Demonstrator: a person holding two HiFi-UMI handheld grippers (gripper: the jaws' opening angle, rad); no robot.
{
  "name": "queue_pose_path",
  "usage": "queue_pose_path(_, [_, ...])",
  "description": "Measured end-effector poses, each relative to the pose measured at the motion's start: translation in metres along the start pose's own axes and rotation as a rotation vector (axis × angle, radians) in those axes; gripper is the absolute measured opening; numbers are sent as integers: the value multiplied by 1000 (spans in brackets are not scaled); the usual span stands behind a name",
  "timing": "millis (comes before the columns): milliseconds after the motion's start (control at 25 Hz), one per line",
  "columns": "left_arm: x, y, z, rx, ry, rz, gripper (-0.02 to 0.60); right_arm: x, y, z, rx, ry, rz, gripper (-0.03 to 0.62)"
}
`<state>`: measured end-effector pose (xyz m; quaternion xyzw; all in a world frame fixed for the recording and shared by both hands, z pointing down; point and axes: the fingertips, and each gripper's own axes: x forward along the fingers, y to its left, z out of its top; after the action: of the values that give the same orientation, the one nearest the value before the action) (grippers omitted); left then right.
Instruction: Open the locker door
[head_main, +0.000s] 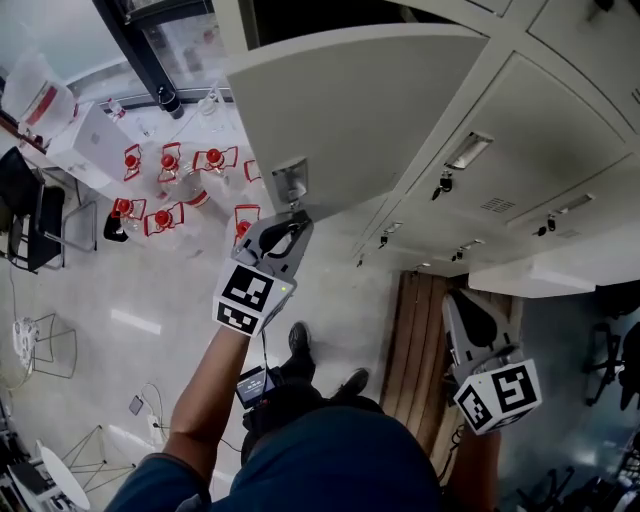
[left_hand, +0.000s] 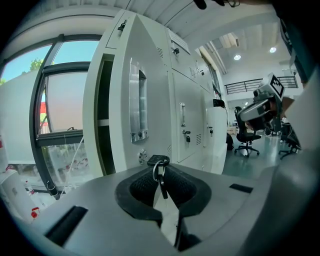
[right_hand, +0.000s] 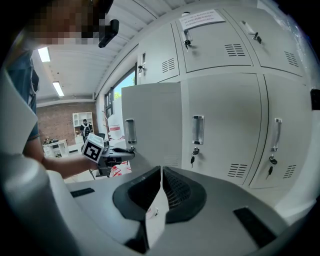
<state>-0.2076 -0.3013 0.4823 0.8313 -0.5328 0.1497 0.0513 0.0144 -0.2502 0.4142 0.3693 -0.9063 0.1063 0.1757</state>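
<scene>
The grey locker door (head_main: 370, 110) stands swung out from its dark compartment (left_hand: 102, 115). It carries a chrome handle (left_hand: 138, 106) with a round lock (left_hand: 143, 156) below it. My left gripper (head_main: 292, 222) sits right under that handle, shut on the black key (left_hand: 159, 161) at the lock, and a key ring with a second key hangs between the jaws. In the right gripper view the door (right_hand: 152, 125) shows edge-out, with the left gripper (right_hand: 117, 154) at its lock. My right gripper (head_main: 465, 305) hangs low to the right, away from the lockers, shut with nothing in it.
Neighbouring lockers (right_hand: 225, 125) are closed, keys hanging in their locks. A wooden bench (head_main: 420, 340) lies below the lockers. Several red-capped bottles (head_main: 165, 190) stand on the floor by the window, and a black chair (head_main: 30, 215) is at the far left.
</scene>
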Motion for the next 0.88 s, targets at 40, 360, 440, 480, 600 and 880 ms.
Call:
queue_pose_path(40, [-1, -5, 0, 3, 2, -6, 46, -3, 0, -1, -1, -2, -1, 38])
queue_pose_path(360, [-13, -46, 1, 30, 22, -55, 41, -31, 8, -9, 2, -4, -7, 38])
queue_pose_path(440, [-15, -55, 1, 38, 25, -62, 41, -39, 10, -11, 2, -8, -8, 38])
queue_pose_path(480, [-16, -59, 1, 39, 27, -64, 43, -43, 12, -12, 2, -9, -9, 38])
queue_pose_path(600, [-19, -69, 1, 41, 30, -67, 43, -53, 16, -15, 0, -12, -10, 38])
queue_pose_path(880, [-22, -99, 3, 61, 33, -79, 44, -75, 17, -26, 2, -5, -9, 38])
